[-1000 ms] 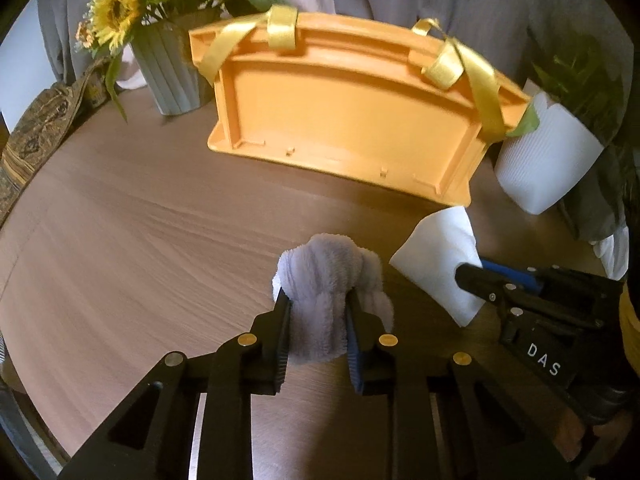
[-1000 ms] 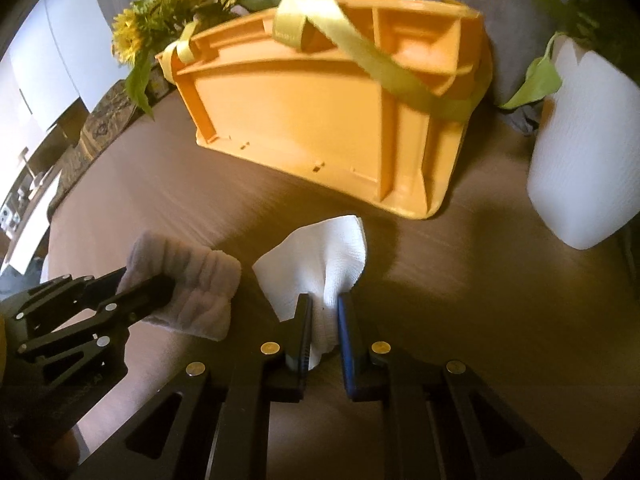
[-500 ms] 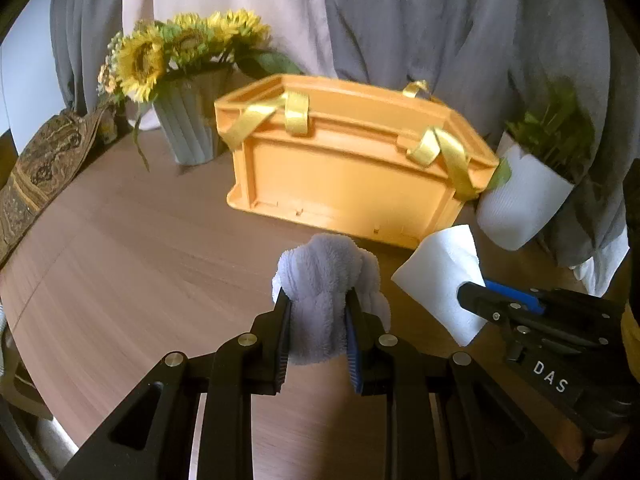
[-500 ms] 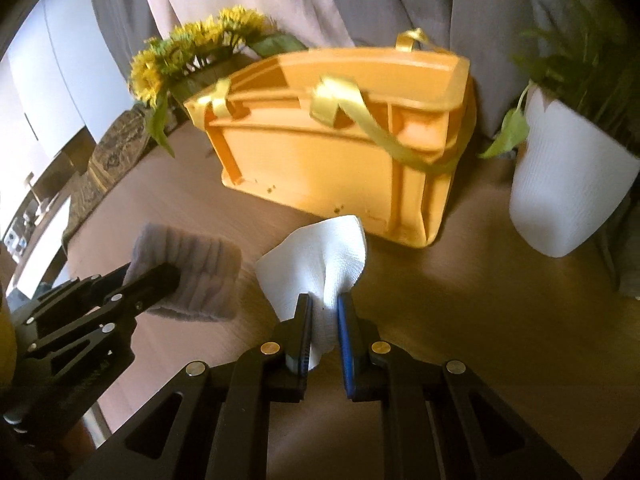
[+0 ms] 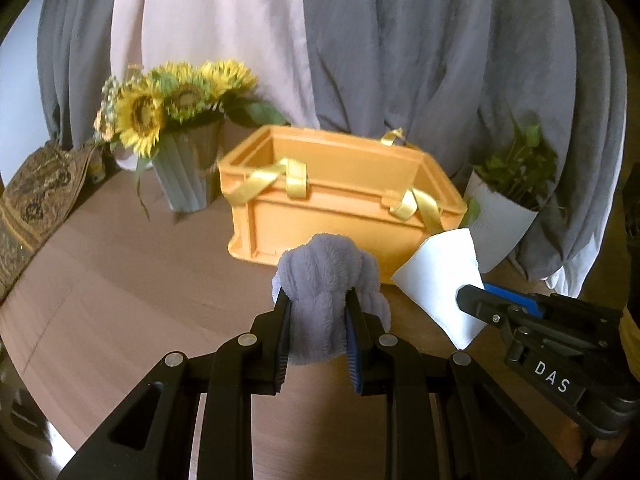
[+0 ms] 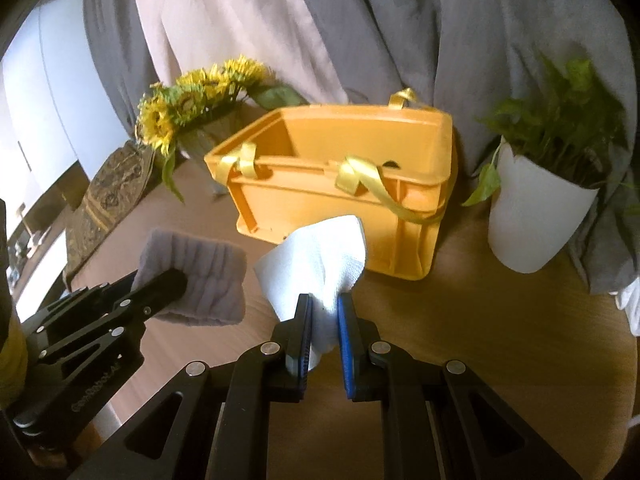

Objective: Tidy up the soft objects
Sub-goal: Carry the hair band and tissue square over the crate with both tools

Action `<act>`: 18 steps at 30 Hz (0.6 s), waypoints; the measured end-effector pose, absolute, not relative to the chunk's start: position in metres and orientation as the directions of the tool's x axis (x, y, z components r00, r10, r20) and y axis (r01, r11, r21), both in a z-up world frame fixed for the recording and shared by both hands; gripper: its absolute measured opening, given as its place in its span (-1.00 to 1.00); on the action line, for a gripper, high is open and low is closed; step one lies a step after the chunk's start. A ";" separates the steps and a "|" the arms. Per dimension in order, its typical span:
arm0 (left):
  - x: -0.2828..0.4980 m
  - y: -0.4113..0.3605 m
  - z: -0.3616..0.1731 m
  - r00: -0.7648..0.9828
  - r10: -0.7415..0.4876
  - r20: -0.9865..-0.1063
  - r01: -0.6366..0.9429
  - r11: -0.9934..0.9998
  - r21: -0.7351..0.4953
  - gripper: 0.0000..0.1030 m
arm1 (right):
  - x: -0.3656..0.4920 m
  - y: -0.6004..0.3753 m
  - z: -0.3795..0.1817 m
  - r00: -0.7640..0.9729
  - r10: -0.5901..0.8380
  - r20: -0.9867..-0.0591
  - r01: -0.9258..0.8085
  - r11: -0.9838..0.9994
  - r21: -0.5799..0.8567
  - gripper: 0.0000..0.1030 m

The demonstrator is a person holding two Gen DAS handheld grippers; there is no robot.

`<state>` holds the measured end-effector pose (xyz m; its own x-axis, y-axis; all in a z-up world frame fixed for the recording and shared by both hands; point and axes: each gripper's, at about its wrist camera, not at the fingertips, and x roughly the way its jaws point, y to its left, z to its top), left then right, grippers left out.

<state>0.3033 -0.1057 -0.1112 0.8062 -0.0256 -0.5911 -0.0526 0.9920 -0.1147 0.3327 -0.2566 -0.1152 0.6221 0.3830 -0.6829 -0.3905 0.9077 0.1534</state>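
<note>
My left gripper (image 5: 318, 300) is shut on a fluffy grey cloth (image 5: 324, 280), held up above the wooden table. The same grey cloth (image 6: 200, 280) shows at the left of the right wrist view, pinched by the left gripper (image 6: 176, 280). My right gripper (image 6: 324, 304) is shut on a white cloth (image 6: 320, 252), also lifted off the table; that white cloth (image 5: 444, 276) and the right gripper (image 5: 476, 296) appear at the right of the left wrist view. Beyond both cloths stands an orange plastic crate (image 5: 332, 204) (image 6: 340, 184) with yellow ribbons, its top open.
A grey vase of sunflowers (image 5: 188, 168) (image 6: 200, 104) stands left of the crate. A white pot with a green plant (image 5: 500, 212) (image 6: 536, 216) stands to its right. Grey and pale curtains hang behind. A patterned cloth (image 5: 36, 196) lies at the table's left edge.
Both grippers have risen with their cloths and tilted up. The crate now shows from higher, with its open top in sight, and the curtains fill the upper view.
</note>
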 end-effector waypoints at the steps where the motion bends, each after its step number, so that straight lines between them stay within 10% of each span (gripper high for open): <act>1: 0.303 -0.103 -0.108 0.811 -0.030 -0.584 -0.043 0.993 -0.112 -0.53 | 0.331 -0.255 -0.112 0.629 0.379 -0.678 -0.383 0.911 0.153 -0.72; 18: 0.315 -0.061 -0.062 0.858 -0.153 -0.490 0.139 0.988 -0.066 -0.52 | 0.313 -0.221 -0.067 0.772 0.263 -0.579 -0.191 0.964 0.183 -0.72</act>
